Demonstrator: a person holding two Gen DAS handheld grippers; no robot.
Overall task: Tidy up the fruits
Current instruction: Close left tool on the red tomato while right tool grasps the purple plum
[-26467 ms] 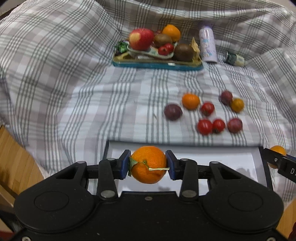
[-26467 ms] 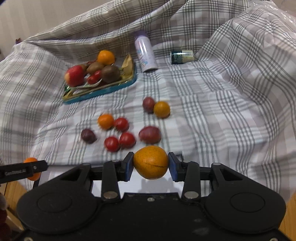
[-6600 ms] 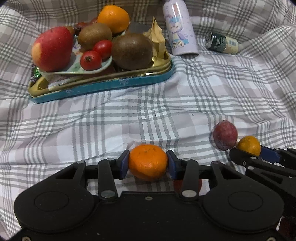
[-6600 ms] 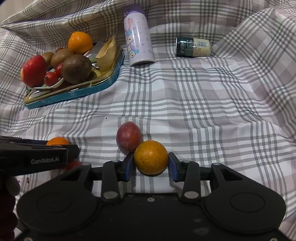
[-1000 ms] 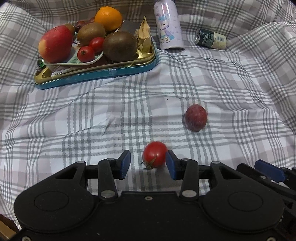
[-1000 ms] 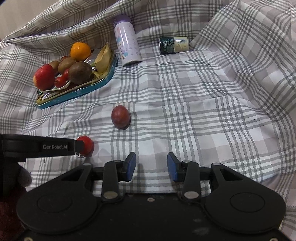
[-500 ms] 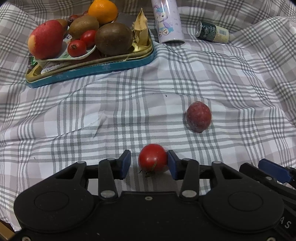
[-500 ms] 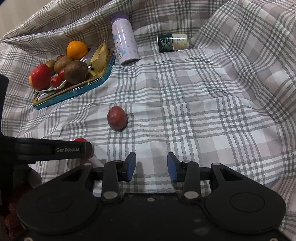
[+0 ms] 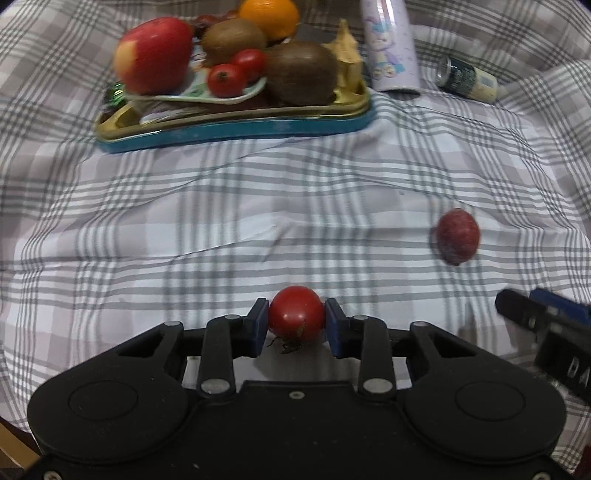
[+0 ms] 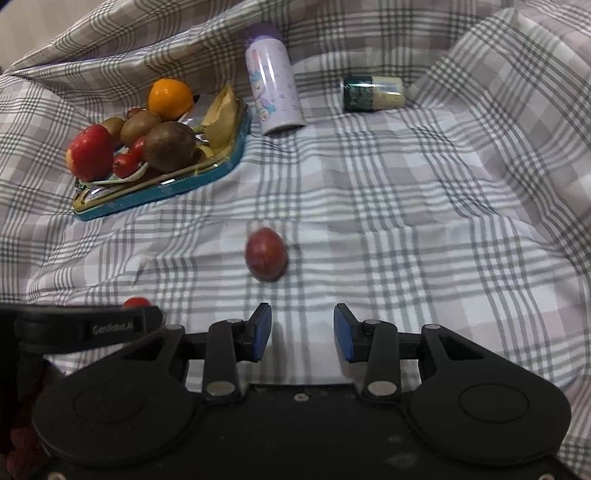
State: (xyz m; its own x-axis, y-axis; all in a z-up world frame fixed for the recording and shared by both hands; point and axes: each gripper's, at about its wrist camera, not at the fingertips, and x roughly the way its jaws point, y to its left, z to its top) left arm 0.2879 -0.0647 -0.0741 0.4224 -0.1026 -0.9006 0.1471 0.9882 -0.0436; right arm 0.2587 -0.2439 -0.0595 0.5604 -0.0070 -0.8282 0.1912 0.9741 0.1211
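Note:
My left gripper (image 9: pixel 296 321) is shut on a small red tomato (image 9: pixel 296 317) just above the checked cloth. The tomato's top shows in the right wrist view (image 10: pixel 136 302) behind the left gripper's finger (image 10: pixel 92 326). A dark red plum (image 9: pixel 458 236) lies on the cloth to the right; in the right wrist view the plum (image 10: pixel 266 254) lies ahead of my right gripper (image 10: pixel 302 330), which is open and empty. The right gripper's tip (image 9: pixel 535 317) shows at the left view's right edge.
A blue and gold tray (image 9: pixel 236 127) at the back holds an apple (image 9: pixel 153 55), kiwis, an orange (image 9: pixel 269 16) and two small tomatoes on a plate. A lilac bottle (image 10: pixel 271 96) and a small lying jar (image 10: pixel 371 93) are behind it. The cloth rises in folds all around.
My left gripper has closed on the tomato and moved left and forward toward the tray. My right gripper has come closer to the plum and stays open.

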